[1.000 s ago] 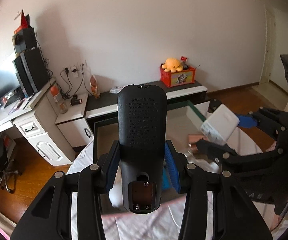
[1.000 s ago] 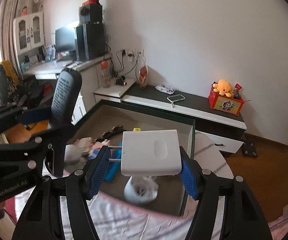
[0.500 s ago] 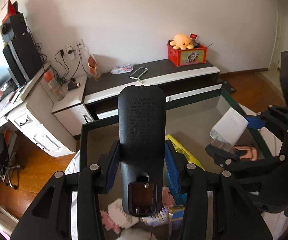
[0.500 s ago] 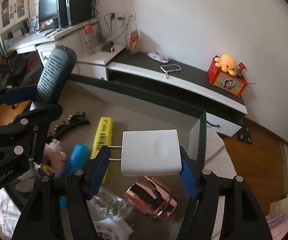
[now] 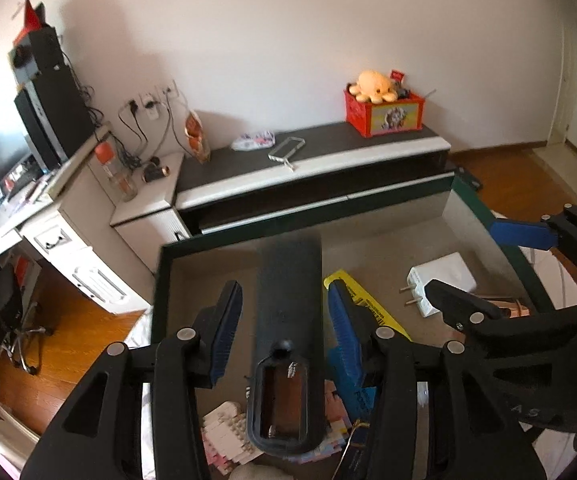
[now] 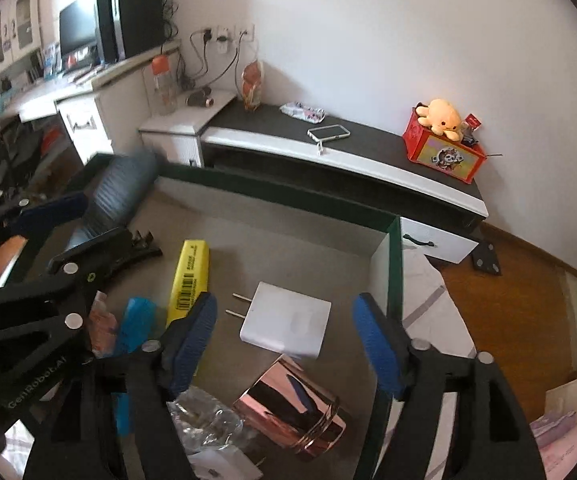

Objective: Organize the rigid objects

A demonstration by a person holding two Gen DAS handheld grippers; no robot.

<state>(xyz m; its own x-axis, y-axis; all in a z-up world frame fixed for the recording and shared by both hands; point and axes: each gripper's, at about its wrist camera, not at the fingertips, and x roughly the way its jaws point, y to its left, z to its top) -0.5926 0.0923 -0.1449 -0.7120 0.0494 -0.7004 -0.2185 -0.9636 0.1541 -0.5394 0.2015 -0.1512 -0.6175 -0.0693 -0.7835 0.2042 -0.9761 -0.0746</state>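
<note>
A black remote control (image 5: 288,320) with an open battery bay lies between the spread fingers of my left gripper (image 5: 284,320), inside a green-rimmed box (image 5: 160,280); it looks free of the pads. It also shows in the right wrist view (image 6: 116,196). My right gripper (image 6: 288,328) is open above a white plug adapter (image 6: 288,324), which lies on the box floor; the adapter also shows in the left wrist view (image 5: 444,280).
The box also holds a yellow bar (image 6: 190,272), a rose-gold cup (image 6: 292,412), a black hair clip (image 6: 140,248), a blue item (image 6: 136,320) and pink blocks (image 5: 224,440). A low TV cabinet (image 6: 328,152) with a red toy crate (image 6: 440,152) stands behind.
Both grippers tilted down into the box and opened. The left let go of the remote and the right let go of the white adapter, which now lies on the box floor.
</note>
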